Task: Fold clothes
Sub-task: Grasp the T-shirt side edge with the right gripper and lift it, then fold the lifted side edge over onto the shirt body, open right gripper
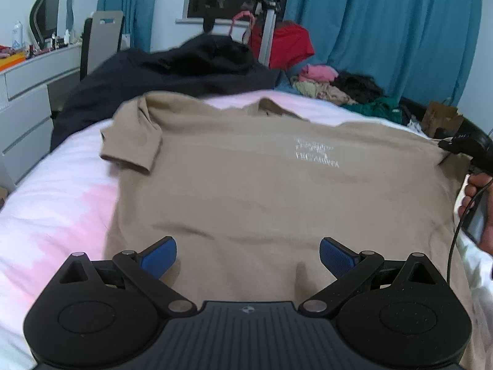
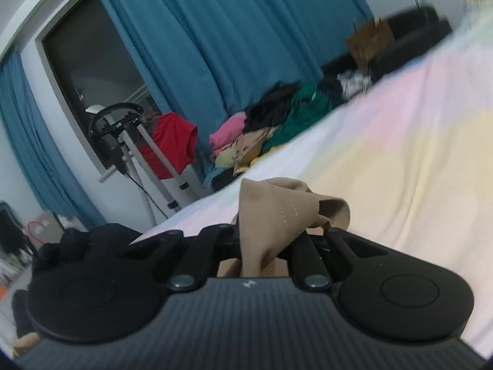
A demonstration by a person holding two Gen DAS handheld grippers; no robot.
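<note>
A tan T-shirt (image 1: pixel 262 191) with pale lettering lies spread on the bed (image 1: pixel 55 191), its left sleeve flat on the sheet. My left gripper (image 1: pixel 248 257) is open, its blue pads (image 1: pixel 160 256) just above the shirt's near edge. My right gripper (image 2: pixel 271 234) is shut on a bunched piece of the tan shirt (image 2: pixel 277 212) and holds it above the bed. In the left wrist view the right gripper (image 1: pixel 453 146) pinches the shirt's right edge.
A dark garment (image 1: pixel 172 74) lies at the bed's far end. A pile of pink, green and dark clothes (image 1: pixel 345 89) sits at the far right. A white dresser (image 1: pixel 27 98) stands at the left. Blue curtains (image 1: pixel 385 30) hang behind.
</note>
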